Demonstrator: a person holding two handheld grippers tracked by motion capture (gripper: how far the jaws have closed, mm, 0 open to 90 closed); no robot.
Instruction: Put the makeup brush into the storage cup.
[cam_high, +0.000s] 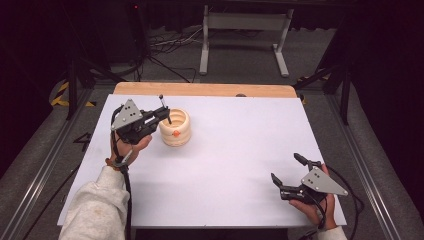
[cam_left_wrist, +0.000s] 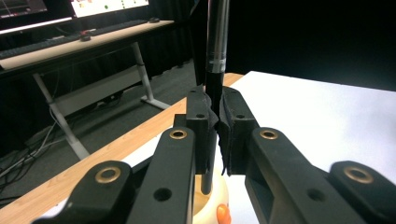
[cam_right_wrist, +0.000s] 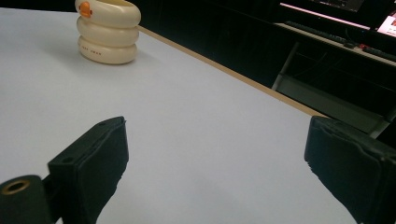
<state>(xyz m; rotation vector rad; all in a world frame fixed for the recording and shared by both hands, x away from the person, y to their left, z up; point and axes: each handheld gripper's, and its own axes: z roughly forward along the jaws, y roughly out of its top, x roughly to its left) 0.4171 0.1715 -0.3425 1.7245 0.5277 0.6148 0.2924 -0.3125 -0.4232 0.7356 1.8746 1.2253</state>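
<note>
left gripper (cam_left_wrist: 215, 126): clenched on pen (cam_left_wrist: 216, 56), upright, tip inside cream holder (cam_high: 175, 128) on desk (cam_high: 235, 150) | right gripper (cam_high: 287, 172): released, holds nothing, near desk's right edge, far from holder

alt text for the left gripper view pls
The left hand-held gripper is shut on an upright black pen, whose lower end hangs in the mouth of a cream ringed holder with an orange spot. Behind lie the white table with its wooden edge, and a dark room with a desk.
</note>
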